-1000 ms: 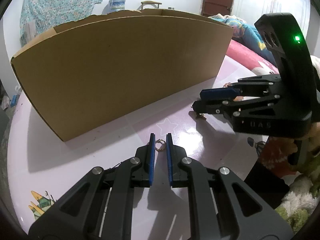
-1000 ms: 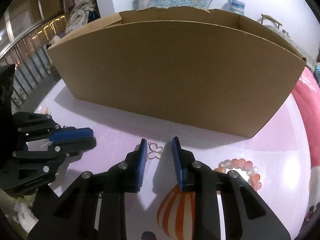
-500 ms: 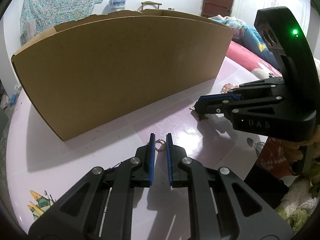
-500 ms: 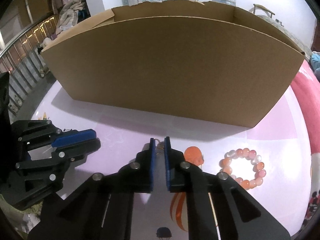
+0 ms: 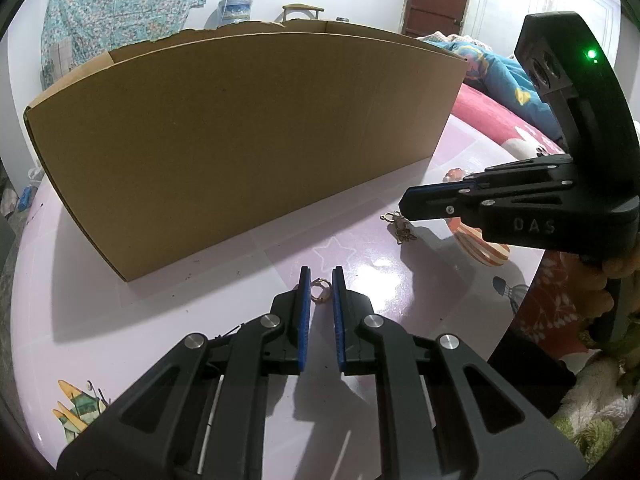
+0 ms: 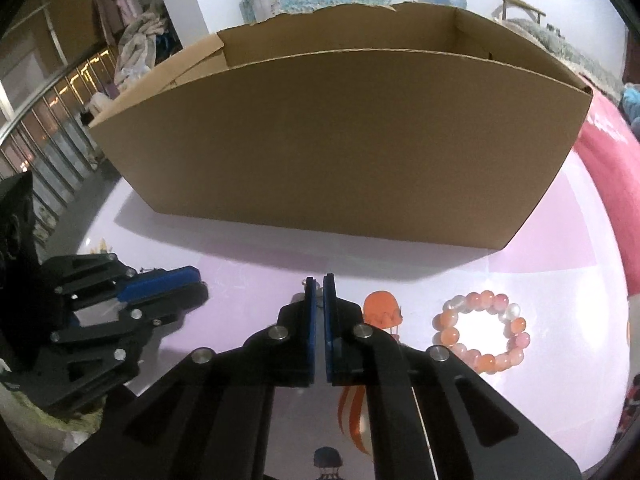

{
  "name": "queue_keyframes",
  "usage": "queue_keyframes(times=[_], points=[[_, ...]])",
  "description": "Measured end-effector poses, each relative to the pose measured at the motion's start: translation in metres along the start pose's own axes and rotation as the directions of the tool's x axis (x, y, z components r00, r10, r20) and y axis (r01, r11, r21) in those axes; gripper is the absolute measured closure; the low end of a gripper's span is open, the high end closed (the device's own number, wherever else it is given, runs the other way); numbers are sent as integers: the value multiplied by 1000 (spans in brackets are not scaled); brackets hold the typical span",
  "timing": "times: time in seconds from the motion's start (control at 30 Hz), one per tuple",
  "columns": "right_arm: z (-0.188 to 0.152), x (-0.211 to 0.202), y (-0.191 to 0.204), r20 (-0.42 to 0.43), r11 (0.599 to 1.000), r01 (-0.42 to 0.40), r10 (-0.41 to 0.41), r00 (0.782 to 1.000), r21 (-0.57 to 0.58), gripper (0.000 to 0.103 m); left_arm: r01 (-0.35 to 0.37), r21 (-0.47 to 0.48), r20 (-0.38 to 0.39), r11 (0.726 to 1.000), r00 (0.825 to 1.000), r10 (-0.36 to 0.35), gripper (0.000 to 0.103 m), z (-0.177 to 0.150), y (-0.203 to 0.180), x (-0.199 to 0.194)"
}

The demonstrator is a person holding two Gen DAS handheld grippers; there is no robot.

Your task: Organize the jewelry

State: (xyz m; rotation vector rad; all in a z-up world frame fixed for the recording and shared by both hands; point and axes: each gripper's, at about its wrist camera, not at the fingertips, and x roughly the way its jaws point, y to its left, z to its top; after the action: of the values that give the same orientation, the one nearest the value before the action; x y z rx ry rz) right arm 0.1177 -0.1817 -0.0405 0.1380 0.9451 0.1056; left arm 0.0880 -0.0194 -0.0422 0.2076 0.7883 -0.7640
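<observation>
The right tool (image 6: pixel 319 292) has just closed its jaws from wide apart onto the butterfly charm (image 5: pixel 401 227), which now hangs off the counter (image 5: pixel 200 320) at its tip, at two o'clock in the left wrist view. The left tool (image 5: pixel 321 285) has not moved, nearly closed with a small gold ring (image 5: pixel 320 290) between its blue pads. Both pieces look ready for the cardboard box (image 6: pixel 340 140) at twelve o'clock. The bead bracelet (image 6: pixel 482 330) waits at three o'clock.
</observation>
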Motion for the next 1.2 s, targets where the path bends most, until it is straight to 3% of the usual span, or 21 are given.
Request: queue_keyframes(times=[0.13,0.5,0.6,0.67,1.13,1.17,1.2], points=[[-1,1,1,-1,1000,29,-29,1000,-5,77,1,1,0,1000,1000,-1,93,0,0,0],[-4,7,21,4,992,118,-117,993,-49,77,1,1,0,1000,1000,-1,93,0,0,0],[-3,6,20,-7,992,120,-120,993,-36,80,3,-2,0,1000,1000,-3,93,0,0,0],[-1,7,17,-17,993,117,-118,993,-20,90,3,-2,1,1000,1000,-3,93,-1,0,0],[-3,5,14,-16,995,99,-100,995,-10,91,4,-4,1,1000,1000,-4,93,0,-1,1],[-3,4,13,-14,996,91,-91,996,-6,103,4,-4,1,1000,1000,-4,93,1,-2,1],[-3,3,13,-17,996,87,-87,996,-3,103,5,-4,1,1000,1000,-4,93,1,-2,1]])
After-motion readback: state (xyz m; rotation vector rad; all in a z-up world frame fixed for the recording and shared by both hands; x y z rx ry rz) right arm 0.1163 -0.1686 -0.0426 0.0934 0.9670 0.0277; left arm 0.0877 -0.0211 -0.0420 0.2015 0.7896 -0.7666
